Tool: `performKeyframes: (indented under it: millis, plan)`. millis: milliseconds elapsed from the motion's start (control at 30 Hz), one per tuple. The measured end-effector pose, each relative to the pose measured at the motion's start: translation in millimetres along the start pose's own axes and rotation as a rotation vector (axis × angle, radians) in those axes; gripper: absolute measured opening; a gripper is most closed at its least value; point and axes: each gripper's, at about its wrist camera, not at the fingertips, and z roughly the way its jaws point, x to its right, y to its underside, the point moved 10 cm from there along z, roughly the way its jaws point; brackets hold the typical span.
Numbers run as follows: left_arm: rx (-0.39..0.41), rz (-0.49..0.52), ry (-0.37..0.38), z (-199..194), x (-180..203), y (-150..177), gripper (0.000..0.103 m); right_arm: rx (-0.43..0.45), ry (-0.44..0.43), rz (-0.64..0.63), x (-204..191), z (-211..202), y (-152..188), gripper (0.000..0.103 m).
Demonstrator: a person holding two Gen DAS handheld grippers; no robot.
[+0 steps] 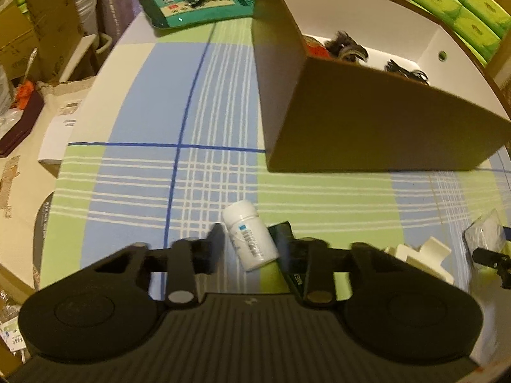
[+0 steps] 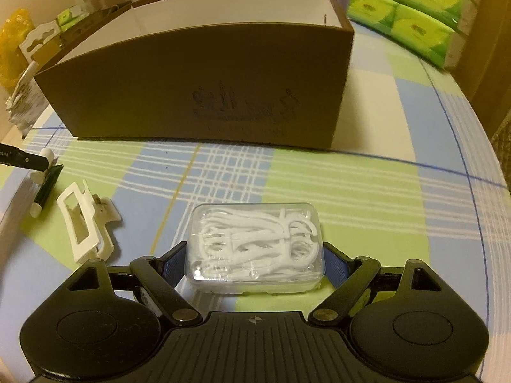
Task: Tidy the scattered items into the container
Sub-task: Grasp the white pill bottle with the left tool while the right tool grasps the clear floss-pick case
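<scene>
A brown cardboard box (image 1: 367,121) with a white inside stands on the checked tablecloth; it also shows in the right wrist view (image 2: 204,86). A white pill bottle (image 1: 250,235) lies between the fingers of my left gripper (image 1: 249,239), which stands open around it. A dark green tube (image 1: 289,255) lies by its right finger. My right gripper (image 2: 255,255) is open around a clear plastic case of white floss picks (image 2: 255,245), fingers at its two sides. A white hair claw clip (image 2: 87,223) and the green tube (image 2: 46,188) lie to the left.
Green packets (image 1: 204,6) lie at the table's far end. Packs of green tissues (image 2: 412,16) are stacked behind the box at the right. Dark hair ties and a red item (image 1: 345,48) lie inside the box. Cardboard boxes (image 1: 38,32) stand beyond the table's left edge.
</scene>
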Motion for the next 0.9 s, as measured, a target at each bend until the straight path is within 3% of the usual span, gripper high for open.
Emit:
performKeyframes:
  millis: [567,900]
  plan:
    - [-0.001,0.015,0.047,1.3,-6.0,8.8,0.022,0.000,0.020,0.003,-4.4,-1.3,4.7,0.083]
    - [0.035,-0.017,0.082,-34.0,-0.2,16.9,0.022,0.011,0.031,0.023,-6.5,-13.3,9.9,0.083]
